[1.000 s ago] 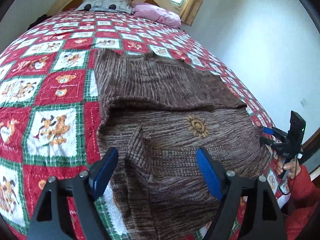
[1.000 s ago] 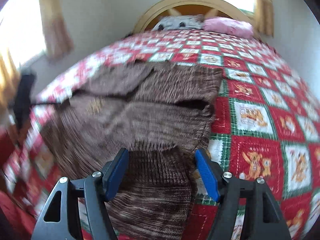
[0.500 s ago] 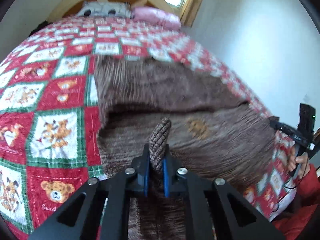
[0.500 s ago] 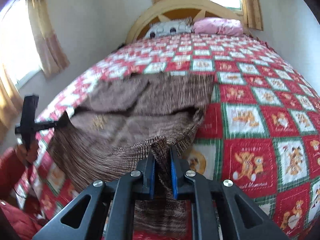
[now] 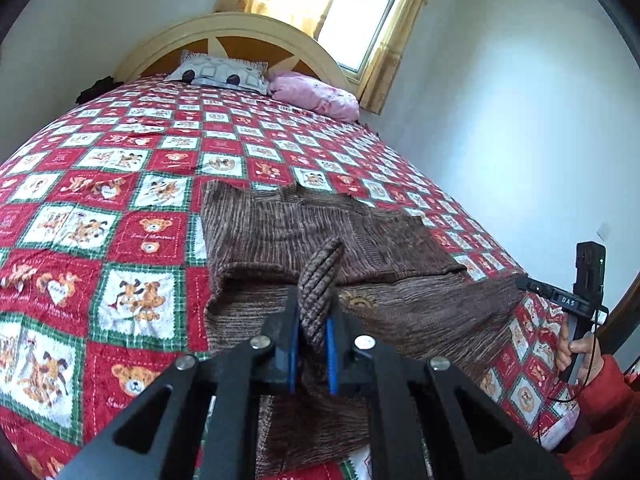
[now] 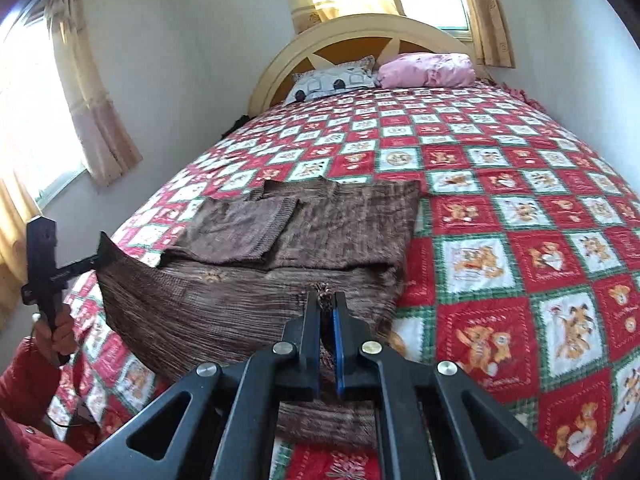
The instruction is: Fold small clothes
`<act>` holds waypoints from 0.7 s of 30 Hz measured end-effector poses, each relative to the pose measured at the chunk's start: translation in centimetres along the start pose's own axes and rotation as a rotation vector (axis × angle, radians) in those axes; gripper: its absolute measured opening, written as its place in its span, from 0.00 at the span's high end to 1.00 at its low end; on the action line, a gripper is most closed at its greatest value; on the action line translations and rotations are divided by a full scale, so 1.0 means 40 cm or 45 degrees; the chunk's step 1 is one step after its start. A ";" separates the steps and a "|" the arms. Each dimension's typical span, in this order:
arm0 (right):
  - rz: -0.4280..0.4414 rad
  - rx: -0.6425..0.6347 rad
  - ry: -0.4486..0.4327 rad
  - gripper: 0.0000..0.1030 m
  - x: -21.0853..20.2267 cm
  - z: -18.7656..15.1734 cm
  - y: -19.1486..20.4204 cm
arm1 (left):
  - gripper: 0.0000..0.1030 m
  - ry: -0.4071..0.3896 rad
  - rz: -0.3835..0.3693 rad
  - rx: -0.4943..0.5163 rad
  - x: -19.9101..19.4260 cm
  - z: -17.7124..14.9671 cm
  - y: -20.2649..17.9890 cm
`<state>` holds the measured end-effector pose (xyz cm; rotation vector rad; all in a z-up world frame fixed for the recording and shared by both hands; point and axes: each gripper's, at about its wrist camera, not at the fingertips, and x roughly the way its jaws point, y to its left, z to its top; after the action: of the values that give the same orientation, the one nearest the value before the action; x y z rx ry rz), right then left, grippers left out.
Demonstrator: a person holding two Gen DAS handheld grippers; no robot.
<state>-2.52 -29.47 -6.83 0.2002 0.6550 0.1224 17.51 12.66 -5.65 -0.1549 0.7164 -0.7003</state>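
A brown knit sweater (image 5: 280, 232) lies on the quilt with its upper part folded over. My left gripper (image 5: 314, 312) is shut on a bunched fold of its near hem, which sticks up between the blue pads. In the right wrist view the sweater (image 6: 340, 224) hangs lifted at its near edge. My right gripper (image 6: 327, 300) has its jaws closing on the hem, with a pinch of knit between the pads. Each view shows the other gripper held by a hand in a red sleeve (image 5: 600, 392) at the far corner of the hem.
The bed is covered by a red, white and green teddy-bear quilt (image 5: 100, 240). A grey pillow (image 5: 220, 72) and a pink pillow (image 5: 316, 94) lie by the curved headboard (image 6: 360, 36). Walls and curtained windows stand close on both sides.
Both grippers went from open around the near hem to shut on it. Both have risen, lifting the hem off the quilt, and the views tilted up toward the headboard.
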 end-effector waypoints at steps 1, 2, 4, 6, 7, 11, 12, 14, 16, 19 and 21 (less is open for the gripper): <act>-0.021 -0.005 -0.005 0.96 -0.004 -0.002 0.000 | 0.89 -0.003 0.013 0.003 0.000 -0.002 0.000; -0.037 -0.008 -0.014 0.96 -0.008 0.000 -0.001 | 0.89 -0.005 0.019 0.006 -0.001 -0.001 -0.001; -0.054 -0.010 -0.044 0.96 -0.019 0.017 -0.002 | 0.89 -0.009 0.030 0.021 -0.001 0.008 -0.006; -0.077 -0.029 -0.064 0.96 -0.021 0.044 0.003 | 0.89 -0.017 0.065 0.048 0.002 0.031 -0.014; -0.090 -0.045 -0.074 0.96 -0.020 0.061 0.008 | 0.89 -0.021 0.088 0.059 0.006 0.047 -0.017; -0.143 -0.098 -0.121 0.96 0.004 0.145 0.020 | 0.89 -0.039 0.173 0.048 0.045 0.118 -0.006; -0.151 -0.104 -0.128 0.96 0.015 0.166 0.020 | 0.89 -0.040 0.181 0.035 0.055 0.130 0.002; -0.178 -0.126 -0.137 0.96 0.049 0.217 0.016 | 0.89 -0.035 0.201 0.005 0.089 0.164 0.021; -0.221 -0.154 -0.136 0.96 0.096 0.267 0.010 | 0.89 -0.034 0.226 0.000 0.121 0.193 0.032; -0.266 -0.155 -0.128 0.96 0.168 0.317 -0.007 | 0.89 -0.026 0.282 -0.001 0.183 0.241 0.049; -0.295 -0.152 -0.115 0.96 0.224 0.347 -0.023 | 0.89 -0.021 0.301 -0.019 0.227 0.268 0.067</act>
<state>13.14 -30.81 -1.58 0.0141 0.5746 -0.0700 30.80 7.84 -3.54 -0.0879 0.7109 -0.4677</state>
